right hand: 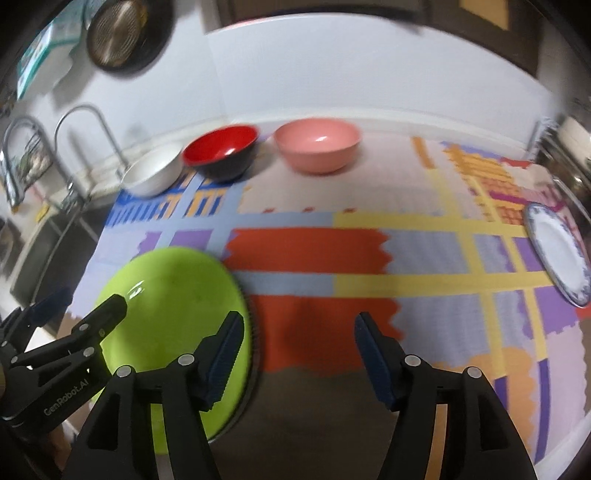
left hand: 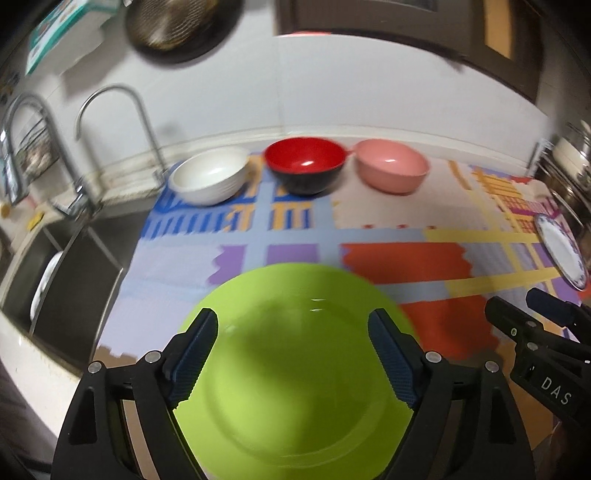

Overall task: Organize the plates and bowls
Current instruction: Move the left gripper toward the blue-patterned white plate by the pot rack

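Note:
A lime green plate lies flat on the colourful patterned mat, near its front left. My left gripper hovers over this plate with its jaws wide open and nothing between the pads. In the right wrist view the green plate sits to the left of my right gripper, which is open and empty over a red patch of mat. At the back stand a white bowl, a red-and-black bowl and a pink bowl. A blue-rimmed white plate lies at the mat's right edge.
A steel sink with two tall faucets lies left of the mat, a white dish inside it. A round pan hangs on the wall. A rack of metal pots stands at the far right.

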{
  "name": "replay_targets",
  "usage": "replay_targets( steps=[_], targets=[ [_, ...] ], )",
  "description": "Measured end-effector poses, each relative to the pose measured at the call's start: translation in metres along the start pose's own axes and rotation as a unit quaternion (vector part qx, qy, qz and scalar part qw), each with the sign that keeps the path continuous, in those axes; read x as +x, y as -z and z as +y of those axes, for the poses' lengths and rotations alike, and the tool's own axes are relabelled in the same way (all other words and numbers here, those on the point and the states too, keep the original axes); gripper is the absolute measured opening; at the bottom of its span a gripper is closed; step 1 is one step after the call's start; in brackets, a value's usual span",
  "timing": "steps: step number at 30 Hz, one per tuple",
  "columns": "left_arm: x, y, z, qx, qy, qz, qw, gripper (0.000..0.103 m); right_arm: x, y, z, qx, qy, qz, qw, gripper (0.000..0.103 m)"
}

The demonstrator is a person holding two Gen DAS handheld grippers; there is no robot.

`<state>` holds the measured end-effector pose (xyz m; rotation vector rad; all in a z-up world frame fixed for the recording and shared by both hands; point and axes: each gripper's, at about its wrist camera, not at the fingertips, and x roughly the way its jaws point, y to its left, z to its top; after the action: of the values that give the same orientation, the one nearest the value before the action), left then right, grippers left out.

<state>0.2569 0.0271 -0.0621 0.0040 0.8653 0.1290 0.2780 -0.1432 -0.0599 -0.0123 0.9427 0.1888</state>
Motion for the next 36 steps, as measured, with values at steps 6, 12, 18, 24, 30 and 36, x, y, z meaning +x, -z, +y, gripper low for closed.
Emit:
replay_targets(
  steps=[6, 12, 18, 24, 30, 36],
  targets=[
    [-0.006, -0.017, -0.039, 0.035, 0.035, -0.024, 0.9985, 0.088, -0.017, -0.001, -0.035, 0.019, 0.044, -0.028, 0.998, 0.064],
    [-0.013, -0.032, -0.079, 0.064, 0.070, -0.047, 0.9944, 0.092, -0.039, 0.001, -0.074, 0.042, 0.085, -0.049, 0.994, 0.075],
    [-0.018, -0.045, -0.118, 0.086, 0.096, -0.063, 0.9896, 0.093, -0.056, 0.001, -0.109, 0.055, 0.135, -0.070, 0.987, 0.080],
    [-0.020, -0.056, -0.156, 0.108, 0.119, -0.079, 0.9839, 0.093, -0.068, 0.002, -0.146, 0.076, 0.168, -0.079, 0.980, 0.080],
    [-0.024, -0.070, -0.198, 0.126, 0.142, -0.093, 0.9775, 0.093, -0.080, -0.003, -0.183, 0.096, 0.189, -0.088, 0.973, 0.080],
    [-0.023, -0.087, -0.240, 0.145, 0.154, -0.102, 0.9721, 0.093, -0.084, -0.010, -0.221, 0.115, 0.203, -0.095, 0.968, 0.080]
  ],
)
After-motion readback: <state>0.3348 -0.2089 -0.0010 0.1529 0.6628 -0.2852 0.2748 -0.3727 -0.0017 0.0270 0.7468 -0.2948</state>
